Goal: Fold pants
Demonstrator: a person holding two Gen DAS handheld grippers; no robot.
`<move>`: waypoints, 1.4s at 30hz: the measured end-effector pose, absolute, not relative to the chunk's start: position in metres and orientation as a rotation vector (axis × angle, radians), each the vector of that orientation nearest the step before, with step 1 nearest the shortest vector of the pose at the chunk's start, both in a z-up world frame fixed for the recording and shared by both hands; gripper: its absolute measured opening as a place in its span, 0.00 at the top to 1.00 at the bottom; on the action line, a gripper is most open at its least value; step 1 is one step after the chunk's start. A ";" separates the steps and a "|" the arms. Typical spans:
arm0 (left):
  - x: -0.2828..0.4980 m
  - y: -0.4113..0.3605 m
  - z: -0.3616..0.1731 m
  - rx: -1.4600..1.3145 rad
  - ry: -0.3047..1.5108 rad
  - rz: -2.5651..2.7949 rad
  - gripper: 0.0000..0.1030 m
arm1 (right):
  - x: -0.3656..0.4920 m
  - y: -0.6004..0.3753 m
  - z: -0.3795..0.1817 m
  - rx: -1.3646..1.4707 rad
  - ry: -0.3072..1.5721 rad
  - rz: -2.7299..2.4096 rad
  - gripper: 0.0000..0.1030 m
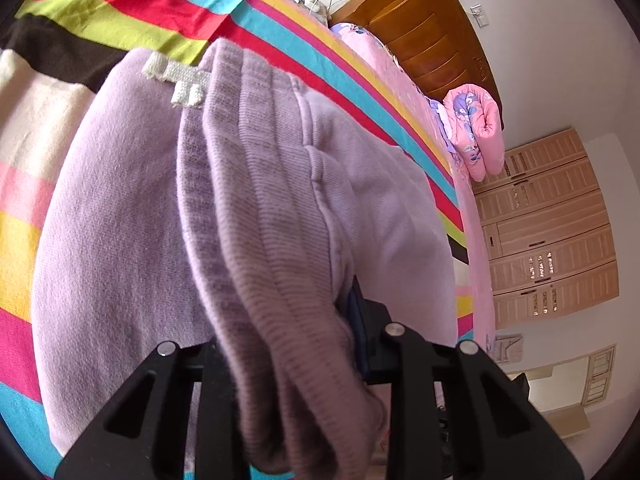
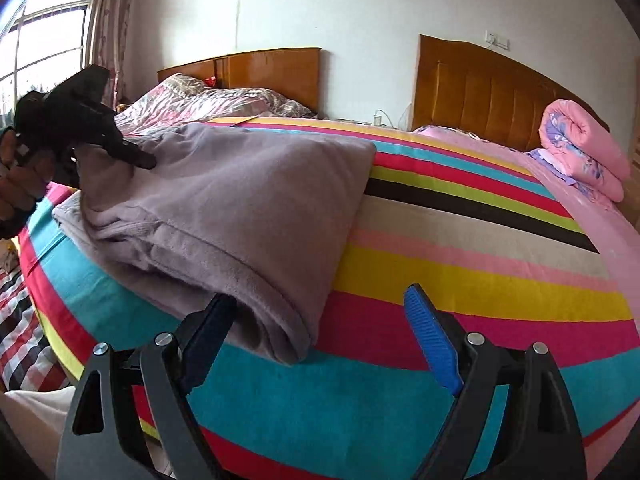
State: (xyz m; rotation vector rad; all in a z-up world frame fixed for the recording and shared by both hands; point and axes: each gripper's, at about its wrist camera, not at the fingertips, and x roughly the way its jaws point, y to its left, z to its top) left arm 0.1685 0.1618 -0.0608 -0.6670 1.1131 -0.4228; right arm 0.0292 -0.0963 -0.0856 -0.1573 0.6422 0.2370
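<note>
Lilac pants (image 2: 240, 184) lie folded on a bed with a bright striped sheet (image 2: 460, 272). In the left wrist view their ribbed waistband (image 1: 260, 184) fills the middle and runs down between the black fingers of my left gripper (image 1: 288, 352), which is shut on it; the cloth hides the fingertips. A white drawstring (image 1: 180, 80) shows at the top. The right wrist view shows that left gripper (image 2: 136, 158) at the far left, held by a hand (image 2: 16, 184). My right gripper (image 2: 320, 316) stands open at the near folded edge, with the cloth beside its left finger and no pad pressing.
A rolled pink floral quilt (image 2: 580, 144) sits at the head of the bed by a wooden headboard (image 2: 480, 92). A second bed with a patterned quilt (image 2: 208, 100) stands behind, near a window (image 2: 48, 40). A louvred wardrobe (image 1: 552, 220) lines the far wall.
</note>
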 end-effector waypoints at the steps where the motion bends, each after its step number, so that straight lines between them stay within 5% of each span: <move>1: 0.168 0.159 -0.053 -0.645 1.097 -0.417 0.77 | 0.031 -0.093 -0.089 -0.183 0.643 0.230 0.20; 10: 0.142 0.148 0.086 -0.424 0.815 -0.520 0.80 | 0.032 -0.086 -0.083 -0.293 0.601 0.113 0.16; 17: 0.140 0.239 -0.074 -0.689 0.989 -0.394 0.78 | 0.035 -0.083 -0.091 -0.277 0.629 0.140 0.16; 23: 0.139 0.239 -0.070 -0.672 0.940 -0.412 0.76 | 0.041 -0.086 -0.091 -0.249 0.650 0.144 0.15; 27: 0.136 0.244 -0.070 -0.698 0.934 -0.404 0.66 | 0.048 -0.095 -0.090 -0.200 0.684 0.187 0.14; 29: 0.124 0.254 -0.062 -0.684 0.901 -0.346 0.53 | 0.044 -0.102 -0.085 -0.182 0.715 0.260 0.14; 31: 0.101 0.263 -0.040 -0.594 0.832 -0.171 0.27 | 0.035 -0.112 -0.076 -0.148 0.733 0.360 0.14; 35: 0.068 0.235 0.016 -0.293 0.687 -0.028 0.24 | 0.029 -0.134 -0.043 0.026 0.670 0.485 0.19; 37: 0.065 0.205 0.030 -0.204 0.659 -0.091 0.19 | 0.036 -0.125 -0.027 0.046 0.628 0.517 0.29; 42: 0.087 0.129 0.006 0.041 0.715 -0.136 0.17 | 0.055 -0.068 -0.026 -0.105 0.622 0.520 0.40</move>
